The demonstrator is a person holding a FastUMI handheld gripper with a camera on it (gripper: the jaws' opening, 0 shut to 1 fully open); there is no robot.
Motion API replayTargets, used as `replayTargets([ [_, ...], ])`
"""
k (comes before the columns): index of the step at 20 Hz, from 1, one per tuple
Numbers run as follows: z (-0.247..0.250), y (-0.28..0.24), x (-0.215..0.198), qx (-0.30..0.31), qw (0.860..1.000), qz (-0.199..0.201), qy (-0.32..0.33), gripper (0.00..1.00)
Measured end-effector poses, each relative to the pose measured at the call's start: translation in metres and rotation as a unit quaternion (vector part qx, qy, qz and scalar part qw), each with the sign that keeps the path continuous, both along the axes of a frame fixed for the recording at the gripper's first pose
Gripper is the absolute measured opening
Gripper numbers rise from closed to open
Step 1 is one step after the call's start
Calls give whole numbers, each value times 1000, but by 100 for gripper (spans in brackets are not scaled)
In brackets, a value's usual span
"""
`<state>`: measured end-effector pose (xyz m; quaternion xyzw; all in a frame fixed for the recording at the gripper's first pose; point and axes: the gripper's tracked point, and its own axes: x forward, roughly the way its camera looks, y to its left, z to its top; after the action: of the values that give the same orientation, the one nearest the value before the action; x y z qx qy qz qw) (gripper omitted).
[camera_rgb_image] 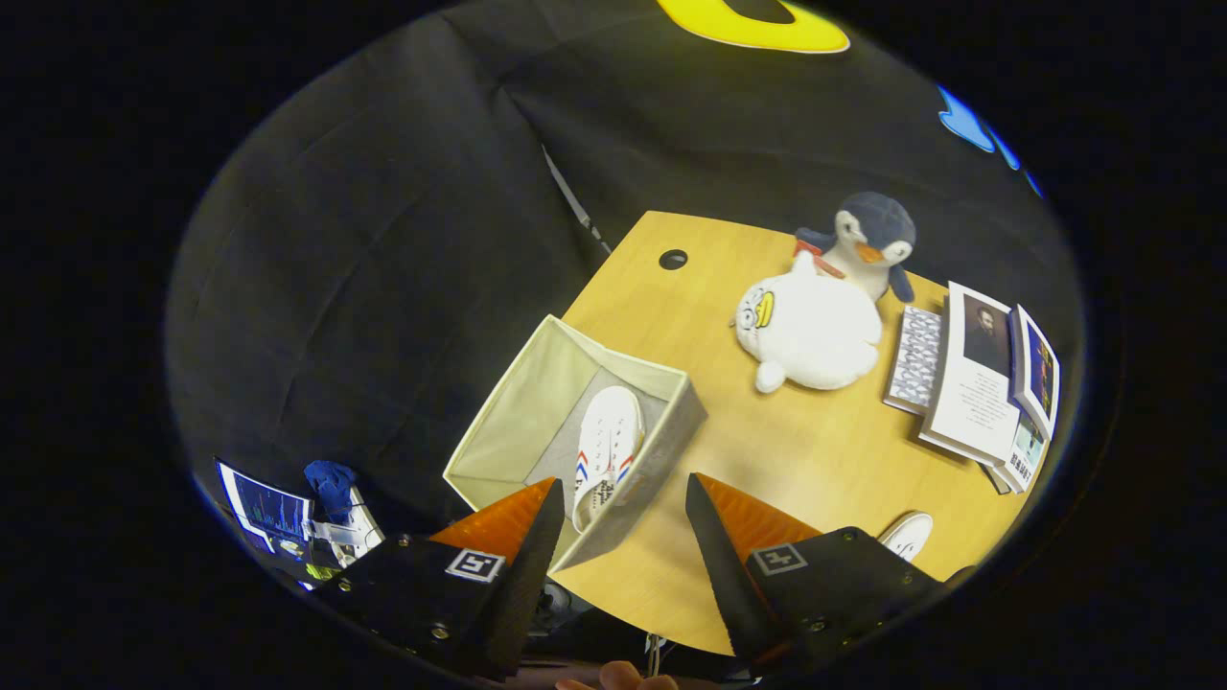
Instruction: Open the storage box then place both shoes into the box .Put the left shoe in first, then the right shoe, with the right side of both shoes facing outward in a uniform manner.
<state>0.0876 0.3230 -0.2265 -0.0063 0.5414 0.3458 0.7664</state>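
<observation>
An open beige fabric storage box (518, 412) stands on the wooden table (815, 460), just ahead of my fingers. One white shoe (607, 450) with red and blue stripes lies inside it, on the box floor. The toe of a second white shoe (909, 534) peeks out on the table beyond my right finger. My gripper (623, 498) hovers above the near corner of the box, open, with nothing between its fingers.
A white plush duck (810, 331) and a penguin plush (872, 240) sit at the far side of the table. Several books (973, 383) lie to their right. A cable hole (673, 259) is near the far edge. A screen (268, 508) sits low at the left.
</observation>
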Motion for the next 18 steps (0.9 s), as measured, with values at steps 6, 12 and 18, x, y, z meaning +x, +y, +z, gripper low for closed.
replayTargets([
  [6,-22,-94,14,-23,997,-72,16,79],
  [12,-49,-173,14,-53,990,-125,36,79],
  [18,-88,-236,-1,-79,982,-158,64,79],
])
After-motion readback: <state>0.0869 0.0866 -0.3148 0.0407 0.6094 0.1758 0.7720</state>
